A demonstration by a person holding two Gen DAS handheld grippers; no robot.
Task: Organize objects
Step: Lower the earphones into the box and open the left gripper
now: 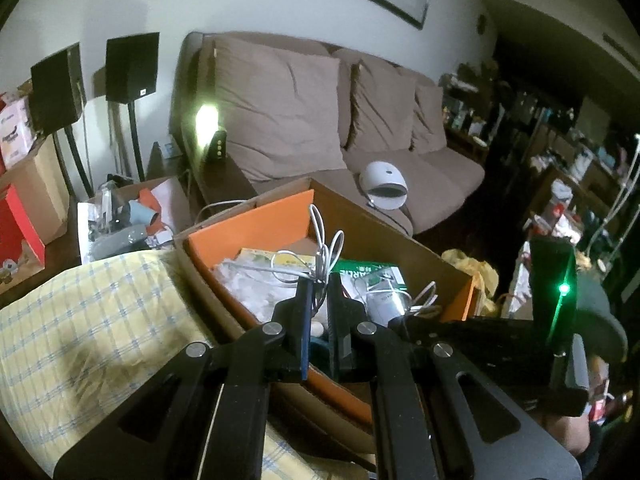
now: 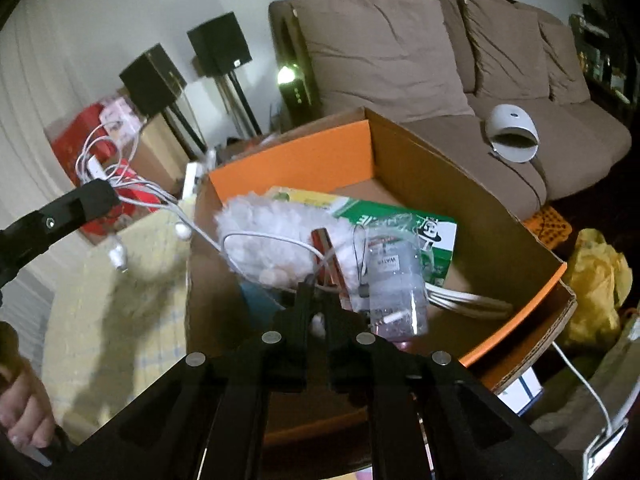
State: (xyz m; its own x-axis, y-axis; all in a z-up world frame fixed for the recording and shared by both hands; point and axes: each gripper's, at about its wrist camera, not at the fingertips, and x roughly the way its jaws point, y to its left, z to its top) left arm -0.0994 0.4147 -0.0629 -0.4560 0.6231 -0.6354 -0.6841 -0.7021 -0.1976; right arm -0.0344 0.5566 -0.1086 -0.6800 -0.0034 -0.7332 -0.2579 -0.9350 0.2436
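Observation:
An open cardboard box (image 1: 256, 224) (image 2: 304, 160) with orange inner walls stands in front of both grippers. Inside lie a white fluffy duster (image 2: 272, 224), a green carton (image 2: 400, 220) and a clear plastic bag (image 2: 394, 280). My left gripper (image 1: 320, 286) is shut on a looped white cable (image 1: 326, 248) and holds it over the box; in the right wrist view it (image 2: 102, 194) sits at the left with the cable bundle (image 2: 104, 160). One strand runs across to my right gripper (image 2: 318, 286), whose jaws are nearly together on it, low over the box contents.
A yellow checked cloth (image 1: 100, 320) covers the surface left of the box. Behind are a brown sofa (image 1: 380, 120) with a white dome device (image 1: 384, 186), two black speakers (image 1: 132, 66) and cluttered boxes. A yellow bag (image 2: 596, 280) lies right of the box. A person's hand (image 2: 20, 400) shows at lower left.

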